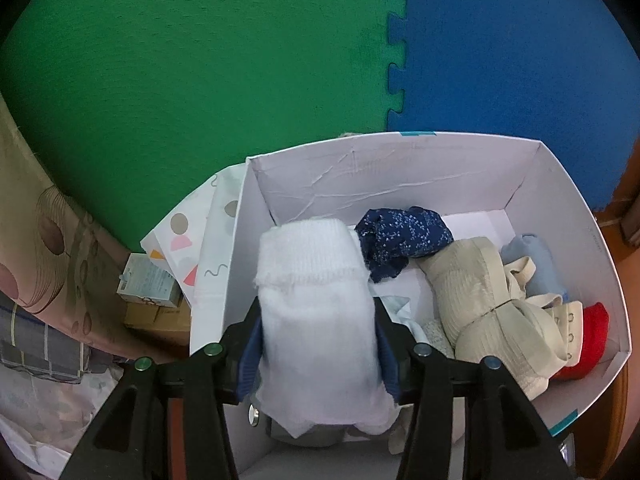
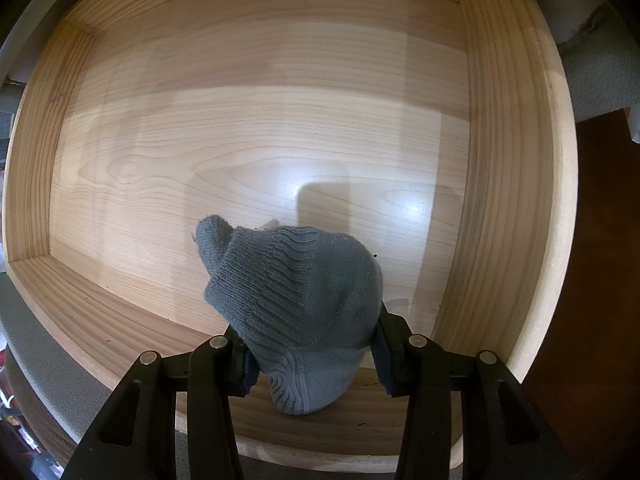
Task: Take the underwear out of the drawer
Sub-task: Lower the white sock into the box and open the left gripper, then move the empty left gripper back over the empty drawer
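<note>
We see 2 containers. The wooden drawer [image 2: 120,312] fills the right wrist view, and its floor is bare except for what the right gripper carries. The white box [image 1: 400,168] fills the lower part of the left wrist view. It stands on a green mat [image 1: 180,80] joined to a blue mat [image 1: 520,60], and it already holds a pile [image 1: 480,292] of rolled garments along its right side.

The right gripper [image 2: 312,356] points straight down into the drawer and is clenched on a grey roll [image 2: 296,300], which looks like a knitted sock. The roll stands upright between the jaws, just above the drawer floor, near the front wall. For this hand, we judge that the way out is straight up.

The left gripper [image 1: 318,352] is tilted down over the box. A white roll [image 1: 316,300] sits between its jaws, with its long axis running forward along the fingers, over the left half of the box. The blue pads [image 1: 250,352] lie against its sides, so we read it as grasped. The free floor of the box is directly below and ahead of this roll, left of the pile, so we think the drop needs only a release.
</note>
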Demonstrator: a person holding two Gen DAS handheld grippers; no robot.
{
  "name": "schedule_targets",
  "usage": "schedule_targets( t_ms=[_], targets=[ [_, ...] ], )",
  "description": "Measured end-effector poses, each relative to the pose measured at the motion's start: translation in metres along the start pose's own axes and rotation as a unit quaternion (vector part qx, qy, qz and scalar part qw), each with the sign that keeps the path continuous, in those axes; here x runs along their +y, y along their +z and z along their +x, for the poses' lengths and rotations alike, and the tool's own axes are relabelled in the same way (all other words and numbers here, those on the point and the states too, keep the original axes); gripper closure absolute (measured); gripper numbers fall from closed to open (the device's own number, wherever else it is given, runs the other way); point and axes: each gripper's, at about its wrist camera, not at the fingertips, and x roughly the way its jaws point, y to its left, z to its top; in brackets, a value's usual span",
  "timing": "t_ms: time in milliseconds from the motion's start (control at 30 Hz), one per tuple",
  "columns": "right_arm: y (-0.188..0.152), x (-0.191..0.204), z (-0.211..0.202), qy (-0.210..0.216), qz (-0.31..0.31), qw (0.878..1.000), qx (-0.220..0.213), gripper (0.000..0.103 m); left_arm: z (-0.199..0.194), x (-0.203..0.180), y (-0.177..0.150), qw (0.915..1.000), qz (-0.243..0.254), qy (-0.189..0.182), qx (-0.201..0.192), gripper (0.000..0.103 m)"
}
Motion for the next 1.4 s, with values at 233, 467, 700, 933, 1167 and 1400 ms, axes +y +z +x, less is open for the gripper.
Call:
schedule_targets(
  t_ms=[233,467,700,933,1167,1400],
  targets=[
    [0.002,0.002,0.003,0.0,0.002,1.0,0.0,0.062,-0.002,0.002,-0.001,0.9999,0.006,0.007,0.007,0.048],
    [0.003,0.0,0.005,0.002,0.004,1.0,0.0,0.062,-0.017,-0.005,-0.002,0.9985,0.045,0.031,-0.003,0.047],
    [0.002,-0.001,0.006,0.002,0.005,1.0,0.0,0.062,-0.037,0.005,-0.001,0.999,0.032,0.024,-0.018,0.046],
    [0.003,-0.001,0.005,0.002,0.004,1.0,0.0,0.062,-0.052,0.014,-0.007,0.9994,0.026,0.009,-0.022,0.046],
    [0.003,0.0,0.006,0.002,0.004,1.0,0.001,0.062,-0.073,0.018,-0.031,0.9983,0.051,0.004,-0.026,0.046],
    [0.005,-0.001,0.006,-0.001,0.003,1.0,0.003,0.062,-0.095,0.029,-0.074,0.9976,0.064,-0.016,-0.022,0.046]
  ],
)
